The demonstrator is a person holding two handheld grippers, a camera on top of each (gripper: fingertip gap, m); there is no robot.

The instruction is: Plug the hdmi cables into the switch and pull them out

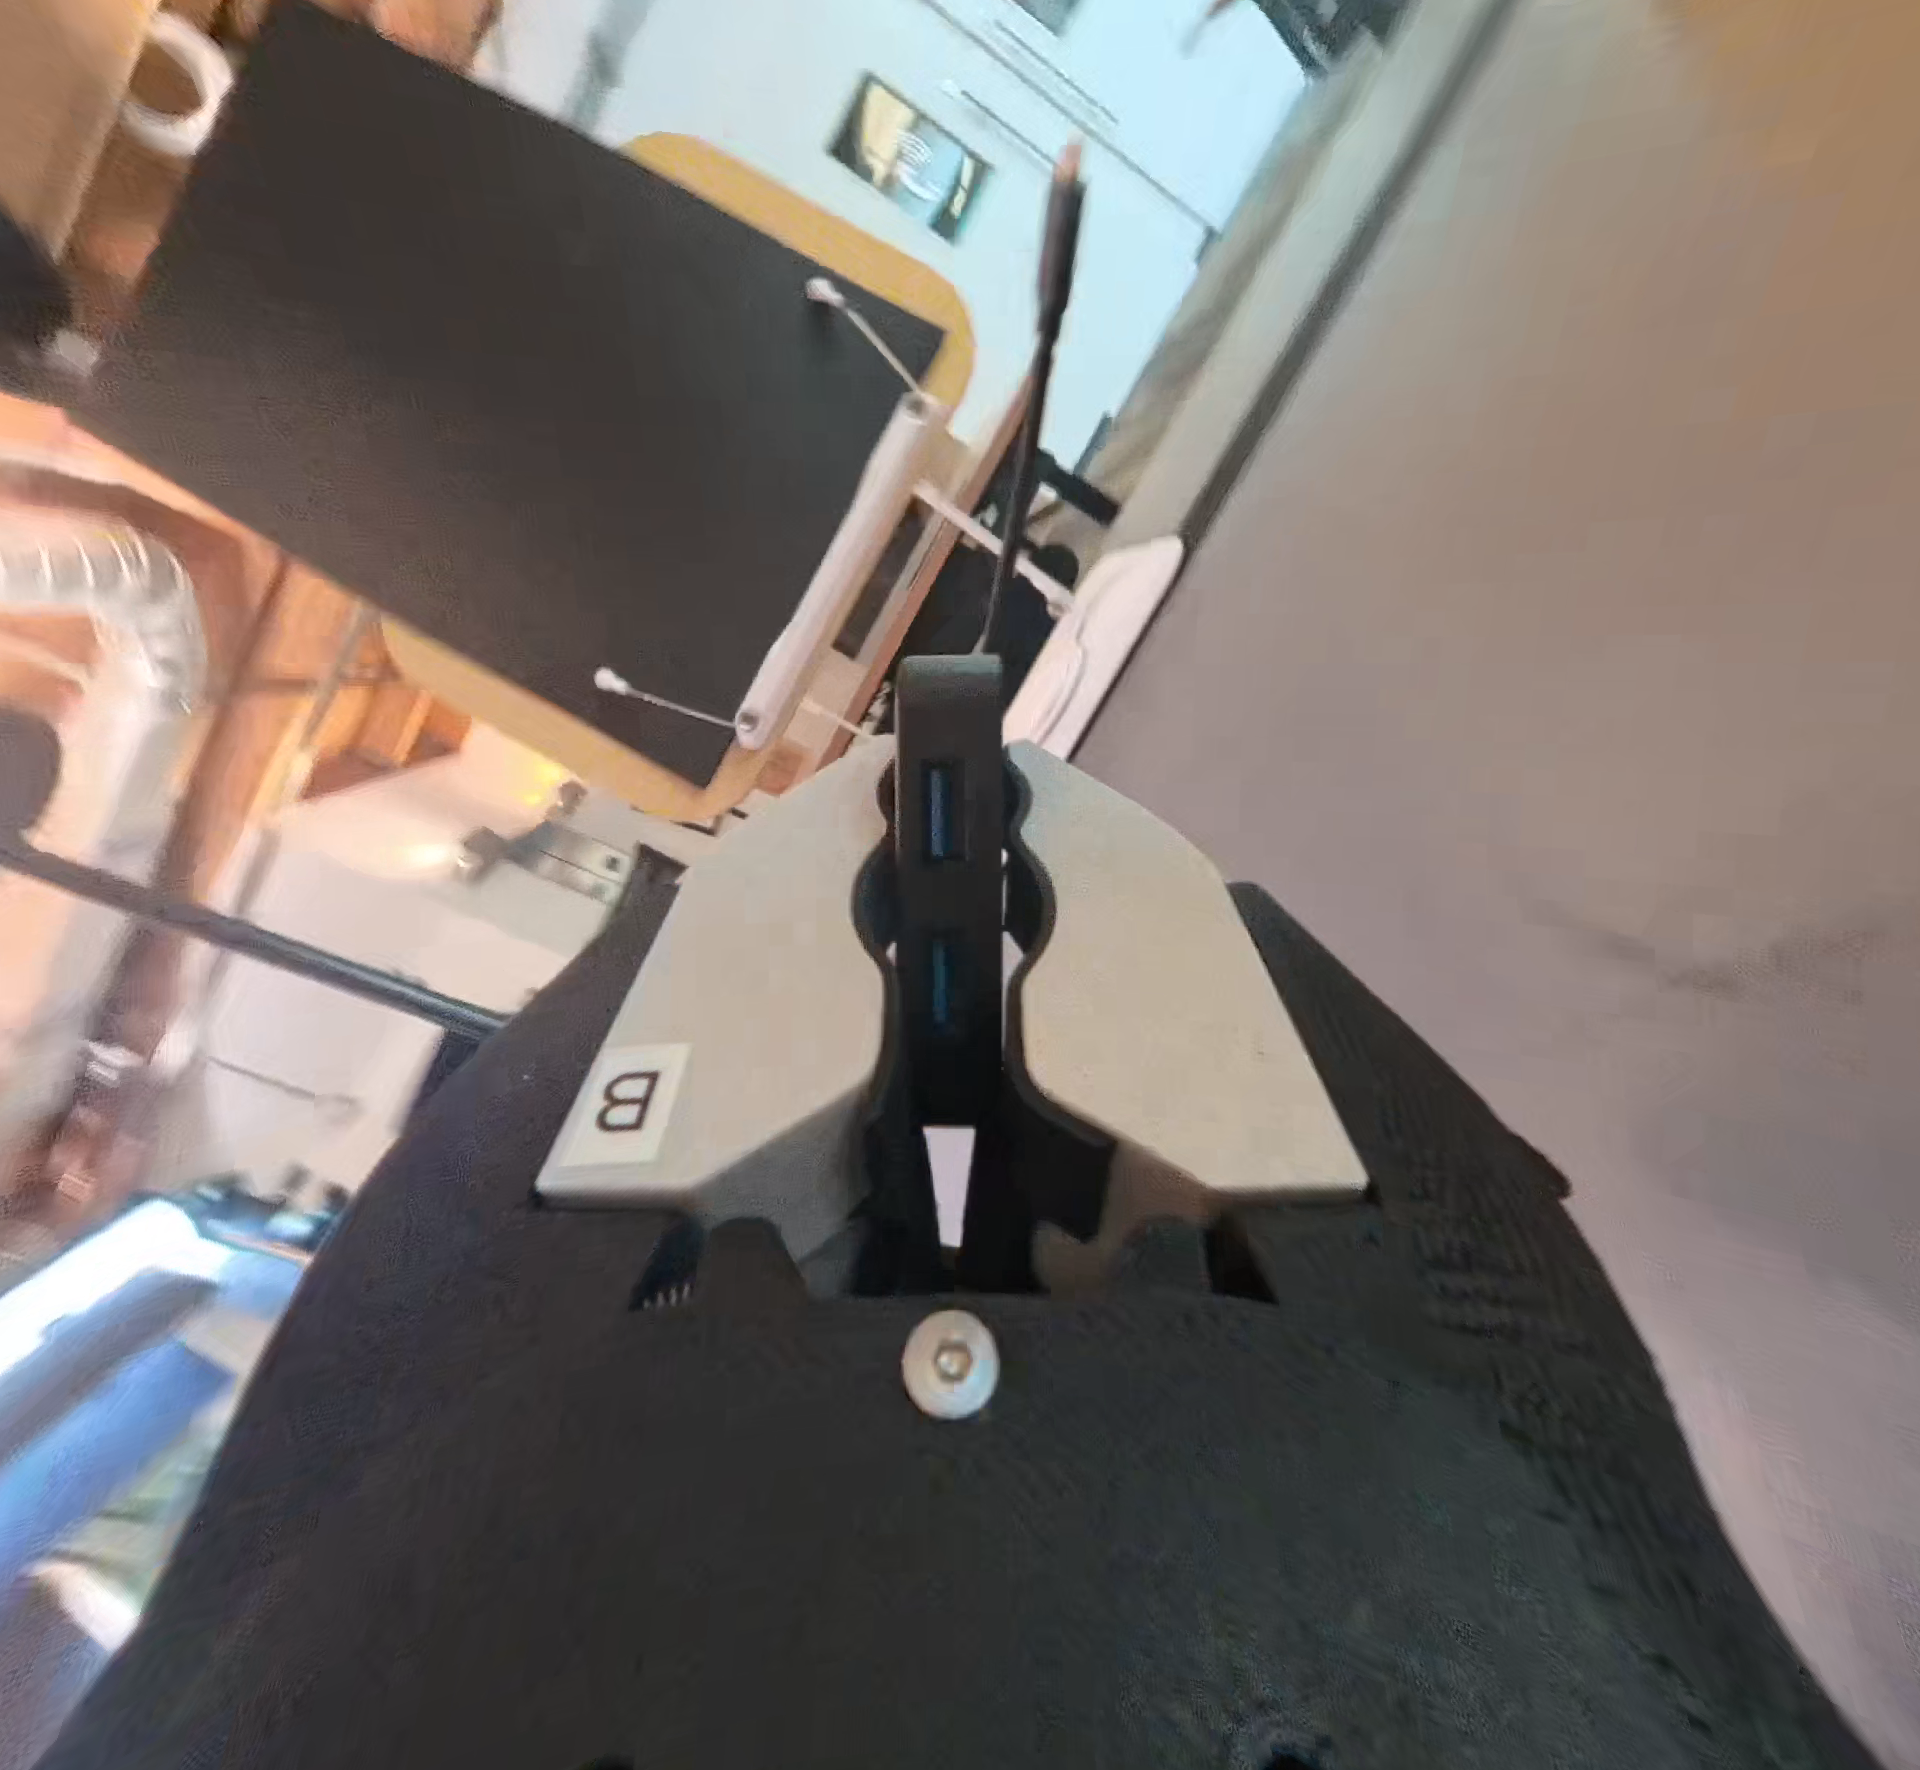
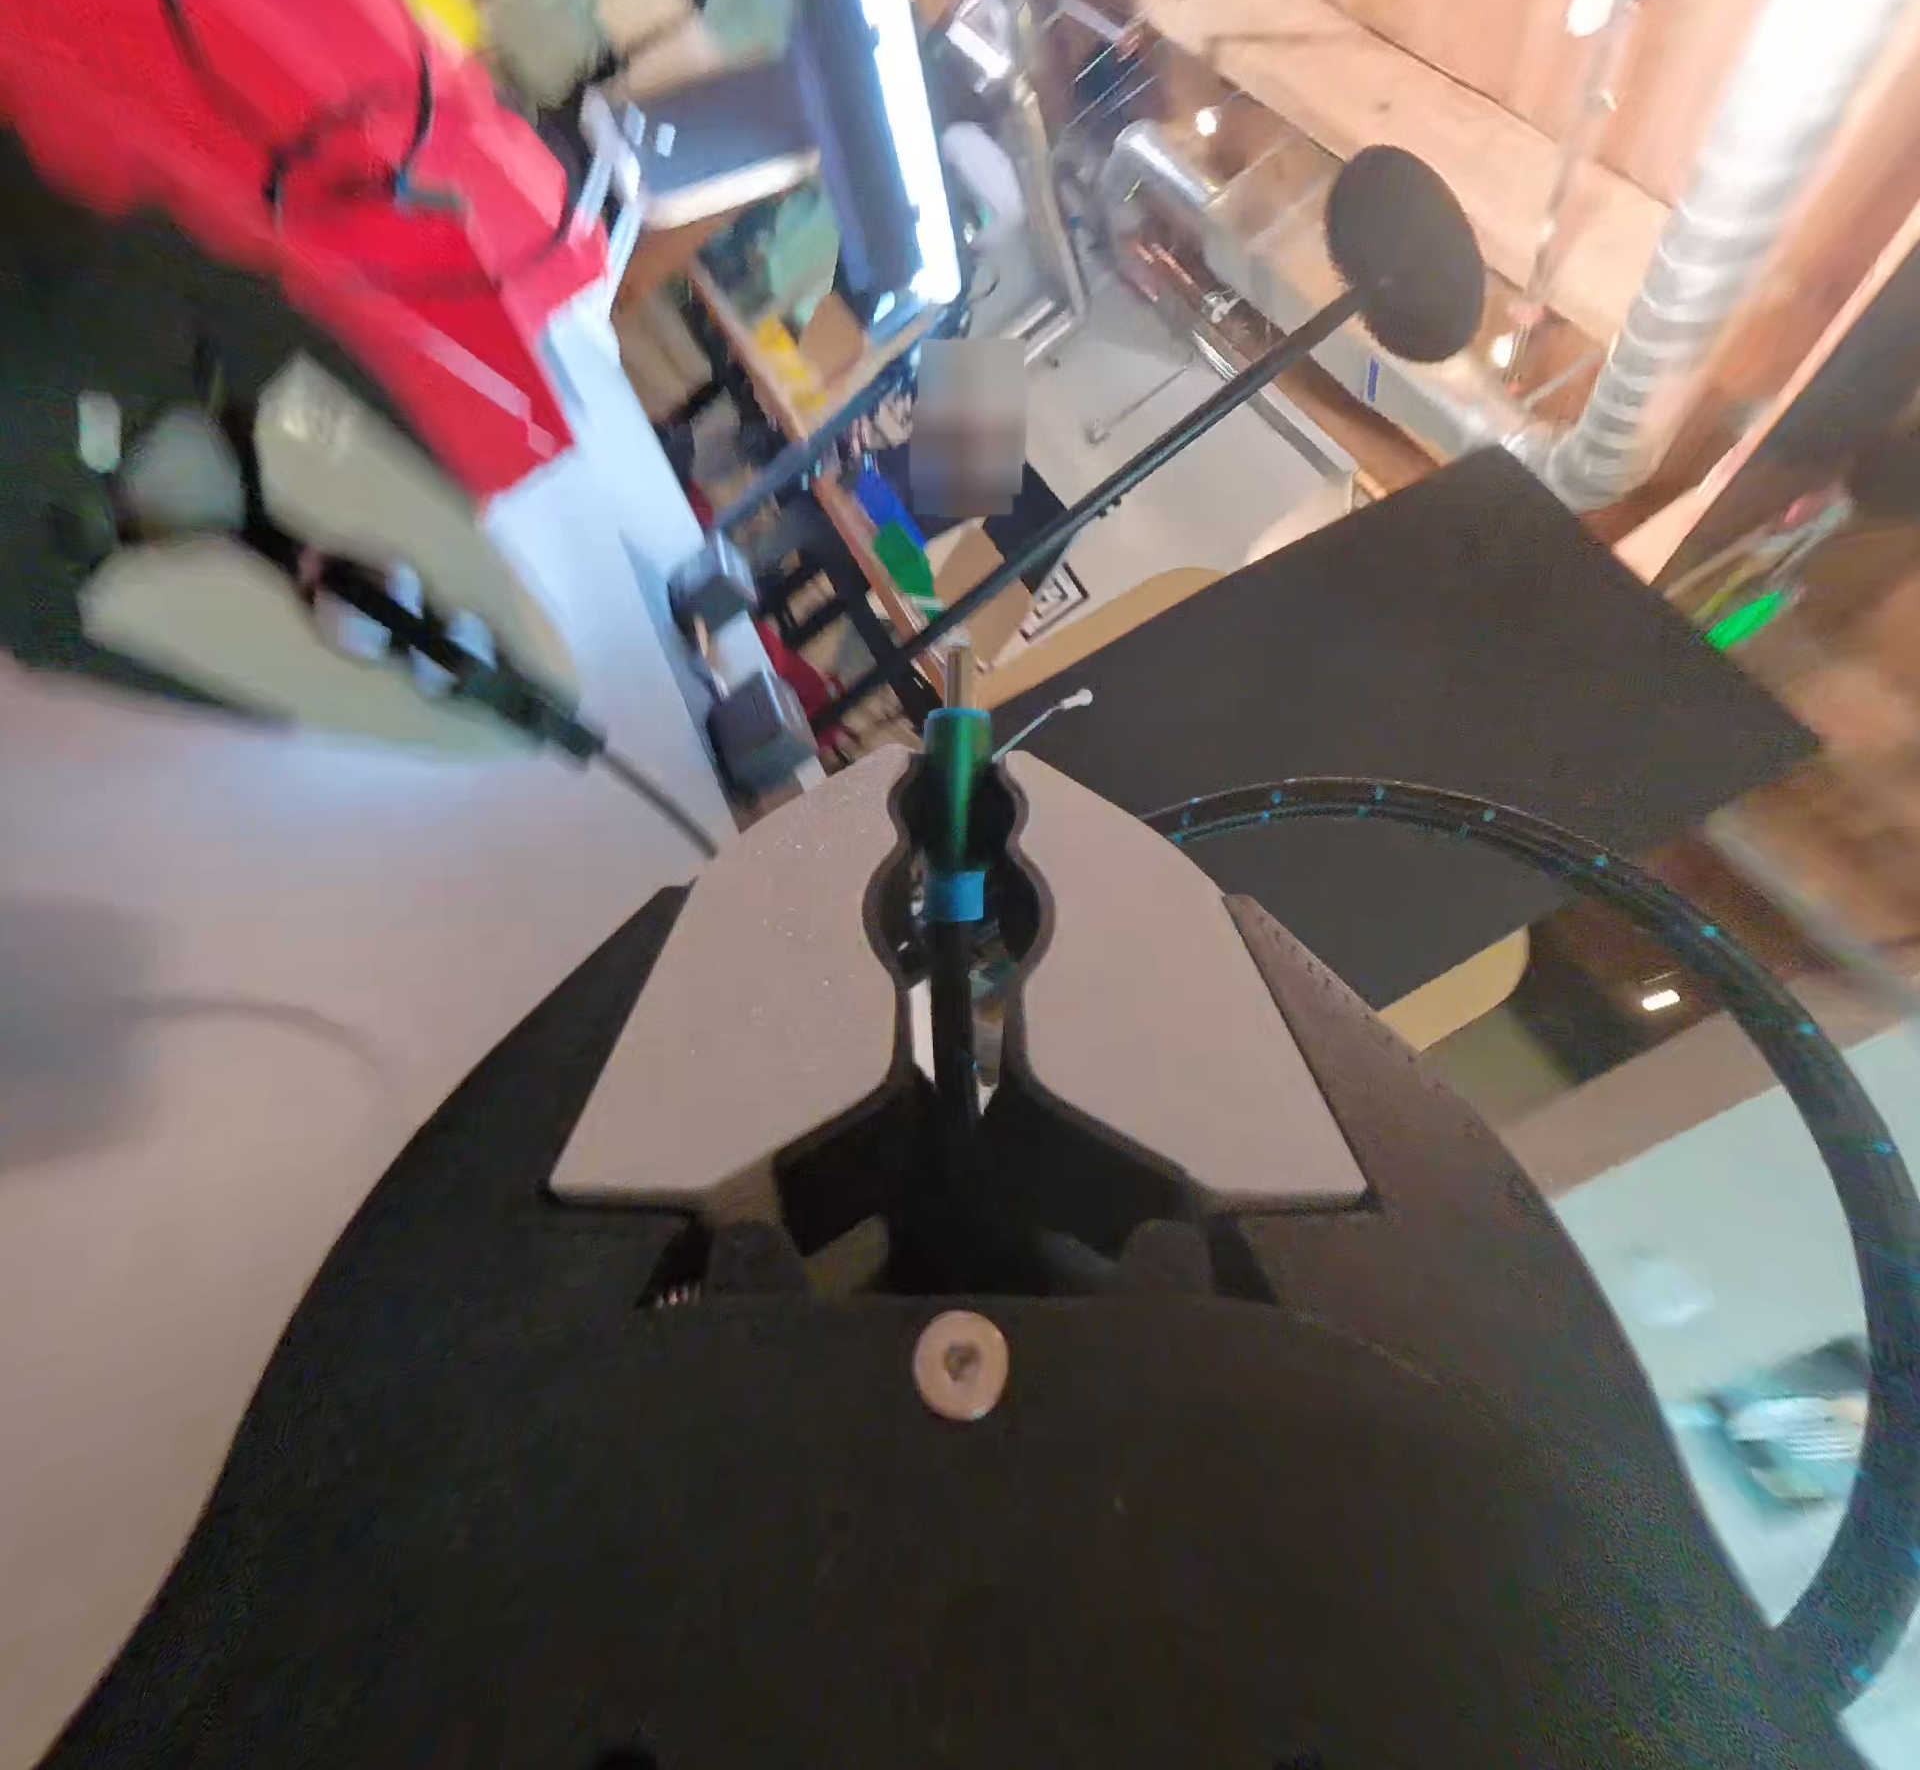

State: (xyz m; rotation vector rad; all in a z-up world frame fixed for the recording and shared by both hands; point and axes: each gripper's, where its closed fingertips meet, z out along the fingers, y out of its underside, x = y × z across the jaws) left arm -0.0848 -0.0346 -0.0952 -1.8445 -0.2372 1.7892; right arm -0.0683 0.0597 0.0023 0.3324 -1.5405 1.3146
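Note:
In the left wrist view my left gripper (image 1: 948, 770) is shut on a slim black switch (image 1: 948, 847), held edge-on with two blue ports facing the camera. The switch's own thin black lead (image 1: 1023, 473) runs forward to a loose plug (image 1: 1065, 203). In the right wrist view my right gripper (image 2: 958, 770) is shut on a green HDMI plug (image 2: 954, 785) with blue bands. Its metal tip (image 2: 958, 671) pokes out past the fingertips. Its black, blue-flecked cable (image 2: 1704, 899) loops off to the right. The left gripper (image 2: 312, 567) shows blurred at the left, apart from the plug.
A black mat (image 1: 468, 390) lies on a rounded wooden table (image 1: 940, 307), with a white tube (image 1: 842, 567) and thin white ties at its edge. A pale grey surface (image 1: 1558, 681) fills the right. A red box (image 2: 312, 141) and a black round-headed stand (image 2: 1403, 255) sit behind.

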